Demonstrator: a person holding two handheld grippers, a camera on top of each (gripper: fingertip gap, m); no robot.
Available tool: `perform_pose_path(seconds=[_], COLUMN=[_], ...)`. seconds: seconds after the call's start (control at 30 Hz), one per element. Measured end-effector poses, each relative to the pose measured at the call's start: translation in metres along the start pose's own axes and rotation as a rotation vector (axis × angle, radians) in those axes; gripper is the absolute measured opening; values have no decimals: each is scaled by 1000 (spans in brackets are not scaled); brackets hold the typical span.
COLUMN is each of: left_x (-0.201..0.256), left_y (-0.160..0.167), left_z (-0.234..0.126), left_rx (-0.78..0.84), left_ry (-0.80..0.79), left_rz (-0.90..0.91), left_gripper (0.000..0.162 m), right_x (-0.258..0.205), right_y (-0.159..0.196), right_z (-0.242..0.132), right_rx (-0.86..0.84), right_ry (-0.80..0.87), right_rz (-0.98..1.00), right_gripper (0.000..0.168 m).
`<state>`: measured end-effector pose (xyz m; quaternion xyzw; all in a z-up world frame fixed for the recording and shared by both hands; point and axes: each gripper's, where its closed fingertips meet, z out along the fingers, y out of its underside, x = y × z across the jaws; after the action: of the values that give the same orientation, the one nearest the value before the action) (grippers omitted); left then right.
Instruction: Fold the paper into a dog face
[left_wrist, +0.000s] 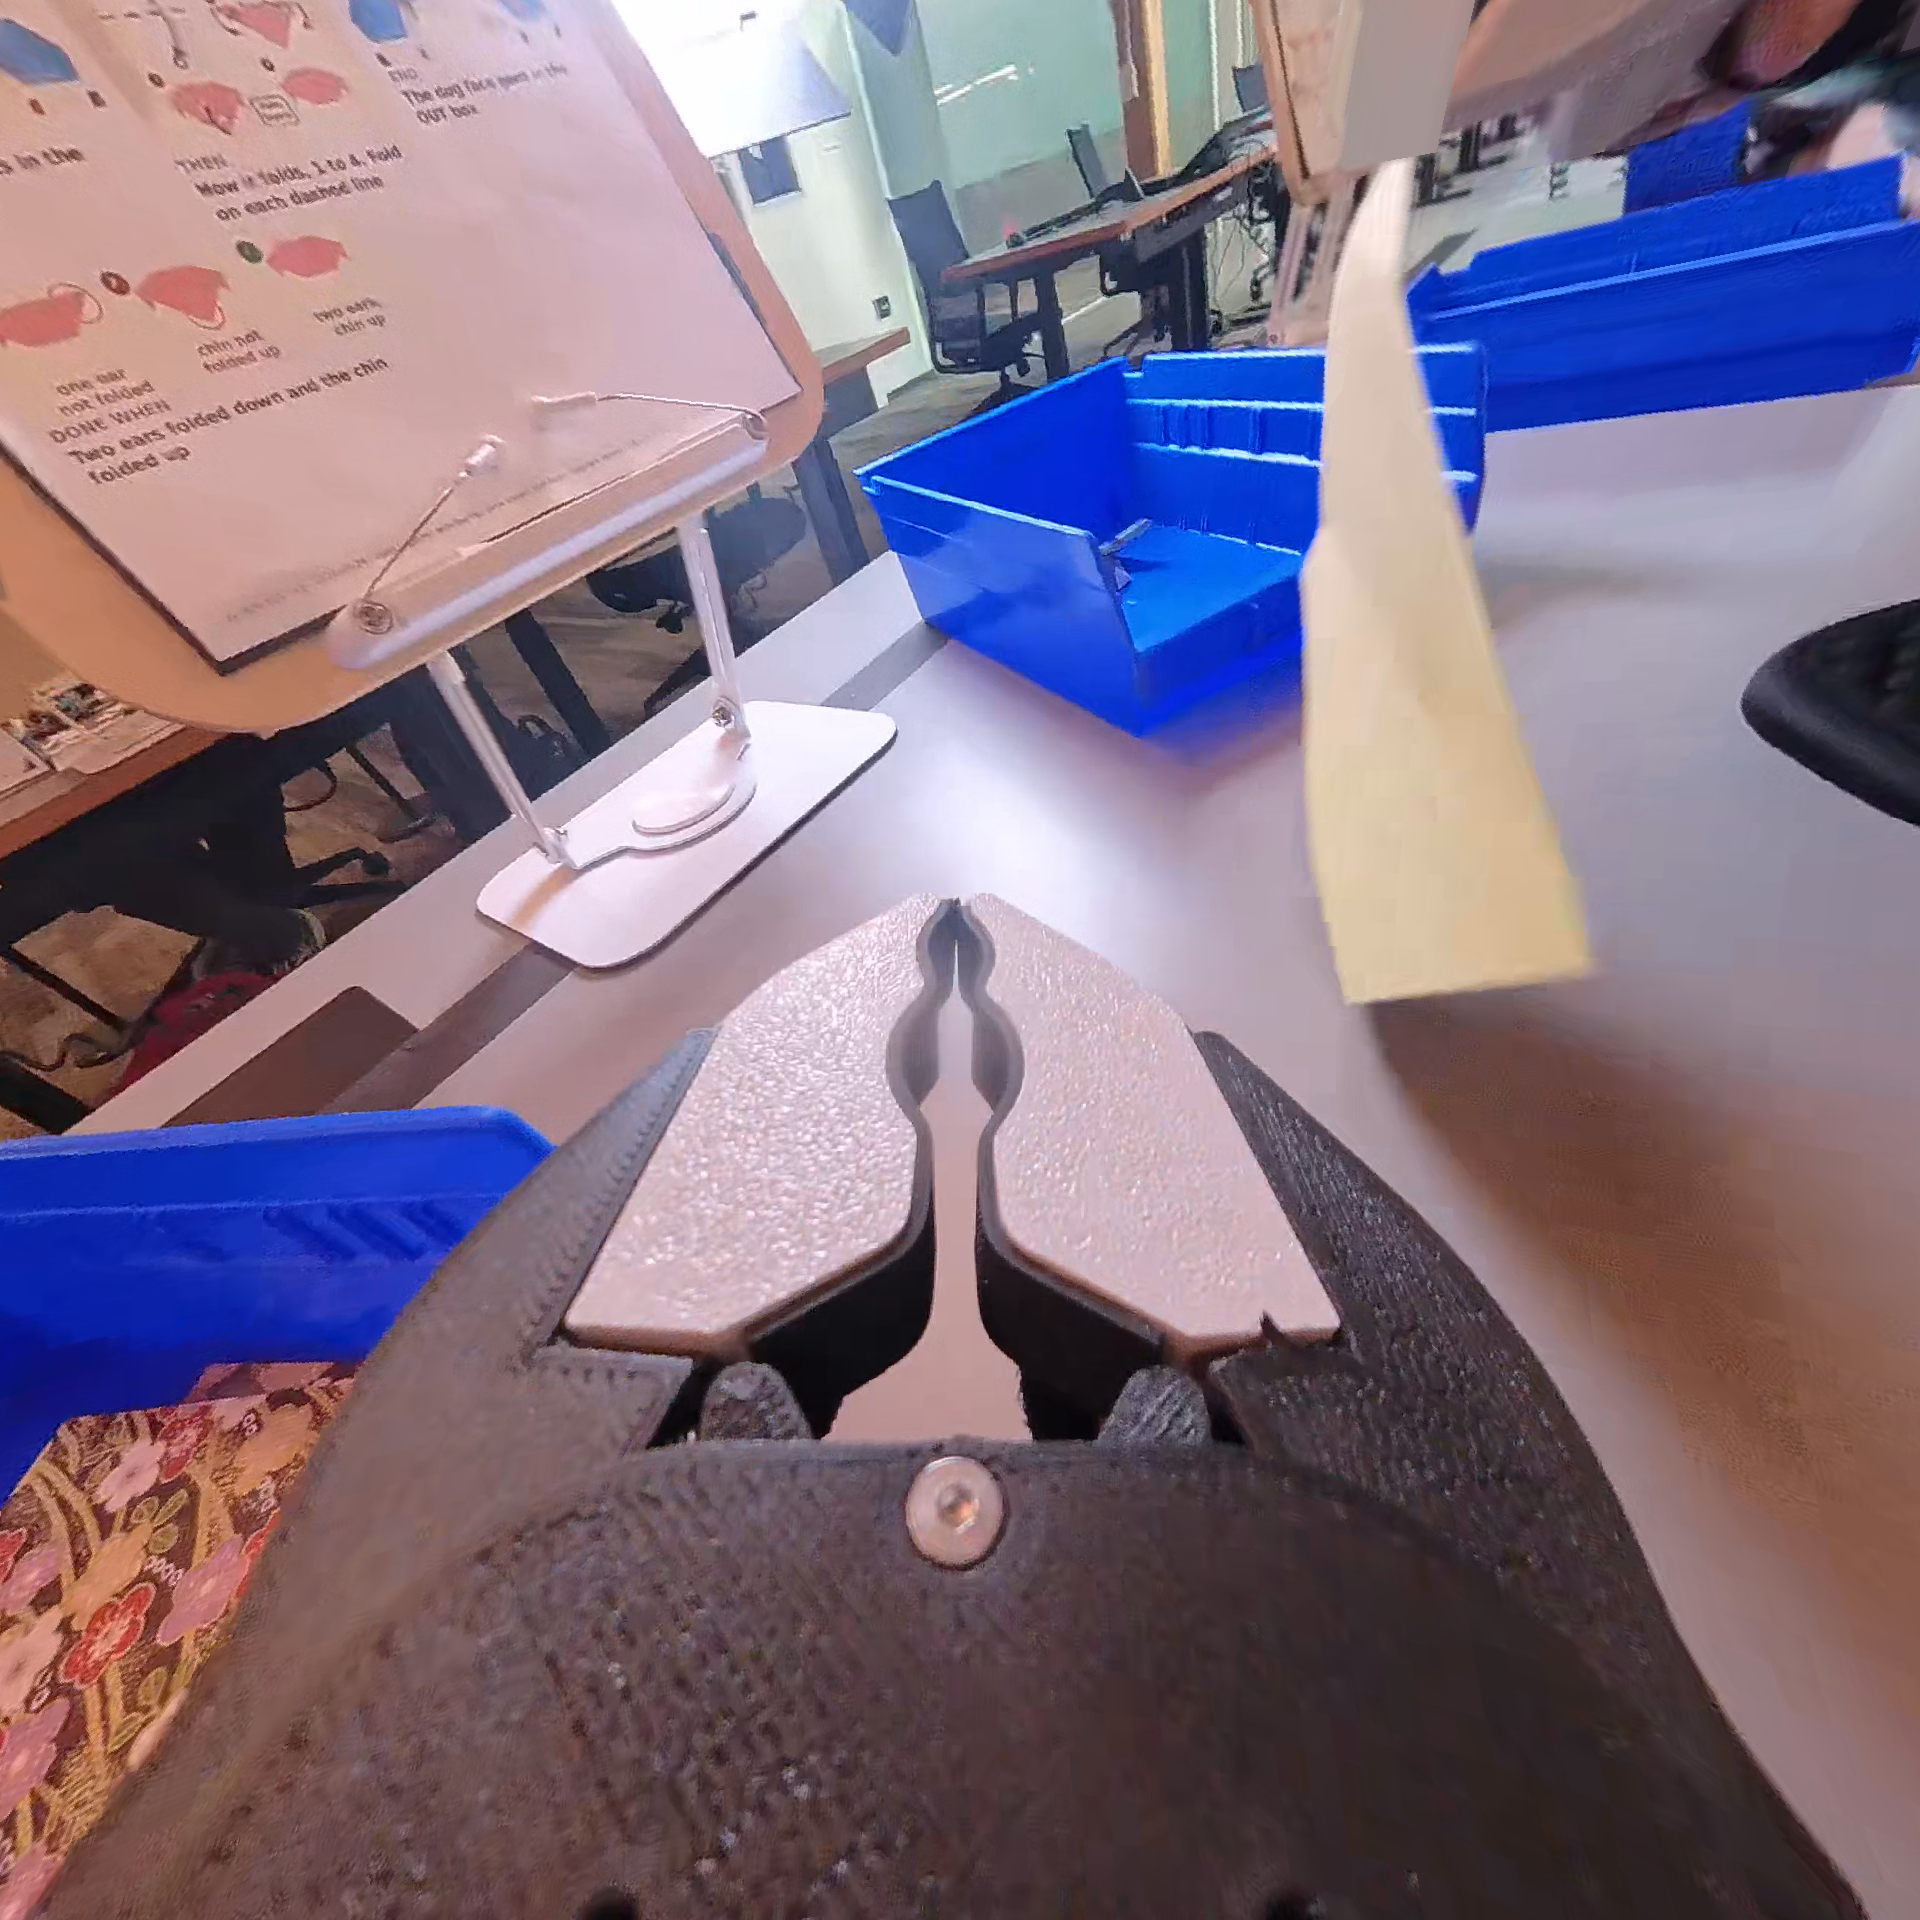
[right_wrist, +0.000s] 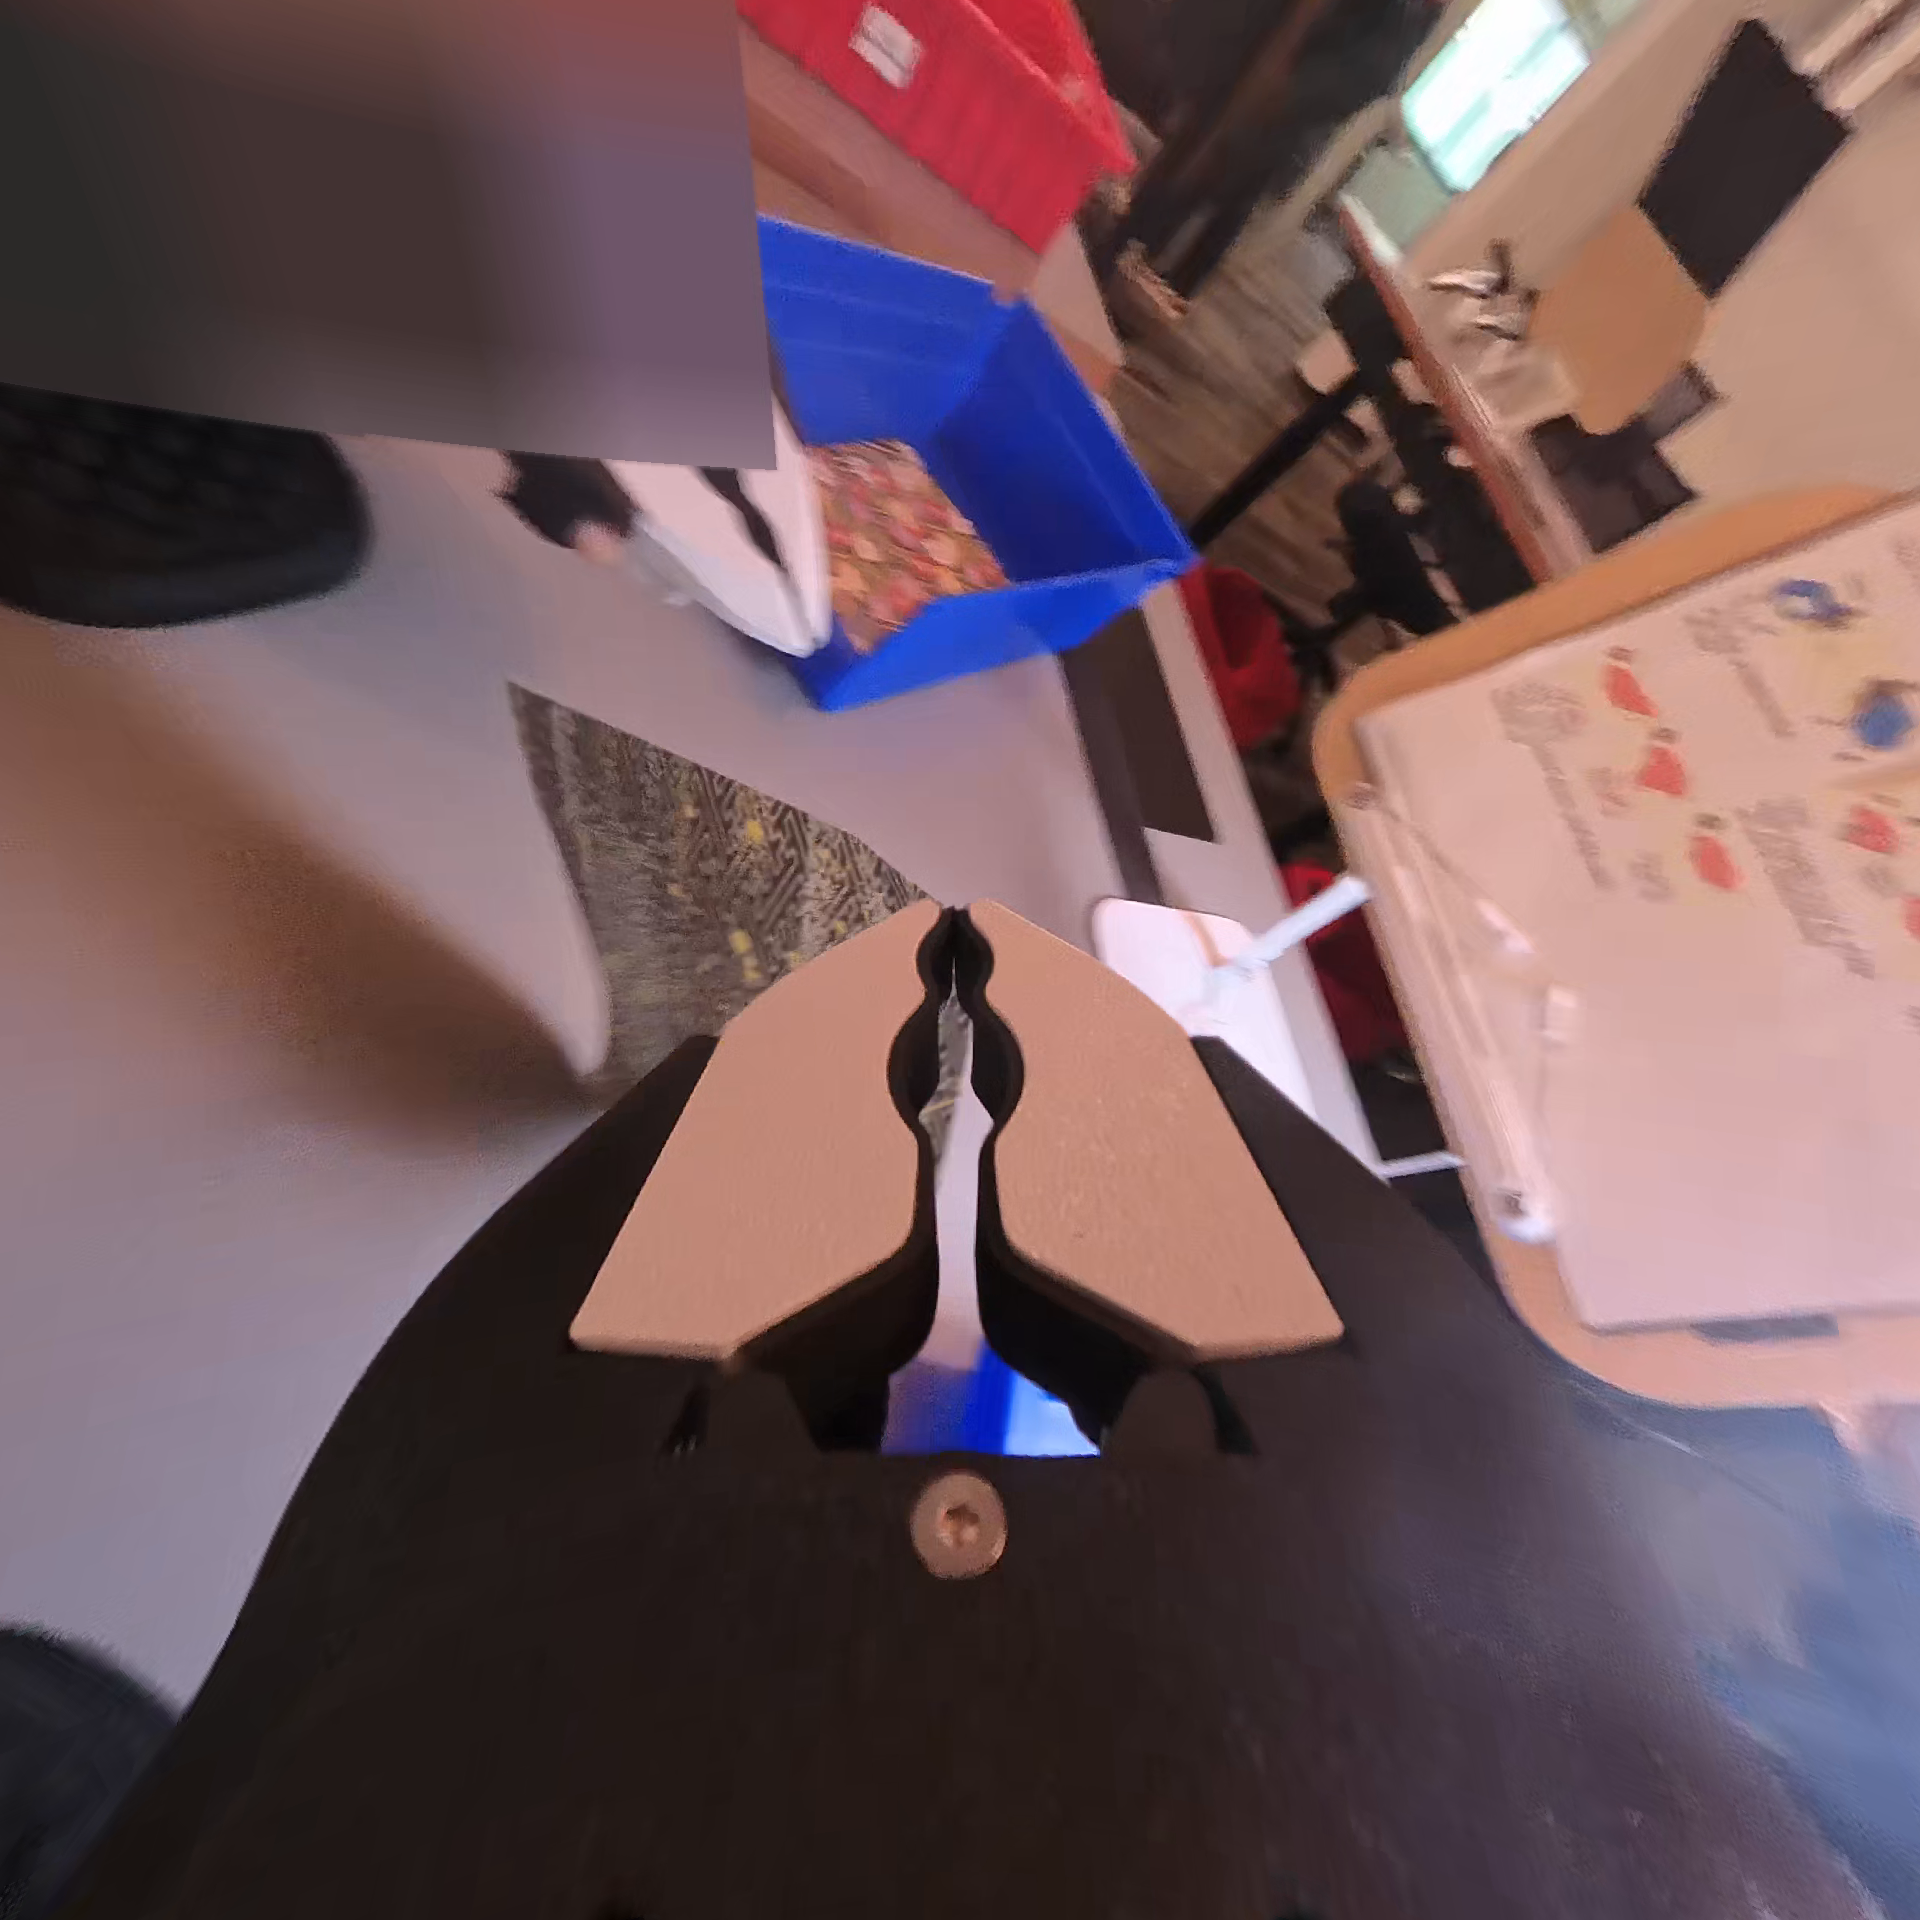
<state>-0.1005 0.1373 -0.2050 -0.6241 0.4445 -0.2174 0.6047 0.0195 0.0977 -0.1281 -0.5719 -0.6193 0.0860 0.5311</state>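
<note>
Right gripper (right_wrist: 954, 920) clamped on one patterned sheet of paper (right_wrist: 686, 862), carried in the air above the grey table (right_wrist: 260, 1299) — the left wrist view shows its pale underside (left_wrist: 1423, 665) hanging free. Likely in transit from the blue supply bin (right_wrist: 1049, 488) (more floral sheets inside) to the work area. Left gripper (left_wrist: 958, 914): fingers together, holding nothing, low over the table. Instruction sheet (left_wrist: 416, 260) propped on a stand, facing the worker. No fold made yet.

Paper stack (left_wrist: 114, 1558) in near bin (left_wrist: 239, 1226)
</note>
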Motion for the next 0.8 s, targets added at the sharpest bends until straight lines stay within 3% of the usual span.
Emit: perform_pose_path(seconds=[0.2,0.33,0.53,0.8], left_x=[84,113,122,139], left_y=[41,71,91,86], left_z=[5,7,18,24], left_rx=[-259,-406,-486,-426], left_ry=[387,495,490,558], left_rz=[64,117,228,231], left_gripper=[0,0,0,0], right_x=[-144,-193,-197,-169], right_y=[43,56,54,46], right_z=[10,9,11,45], right_rx=[-127,-152,-99,-32], right_ry=[-469,-632,-710,-698], right_rz=[113,223,302,261], right_gripper=[0,0,0,0])
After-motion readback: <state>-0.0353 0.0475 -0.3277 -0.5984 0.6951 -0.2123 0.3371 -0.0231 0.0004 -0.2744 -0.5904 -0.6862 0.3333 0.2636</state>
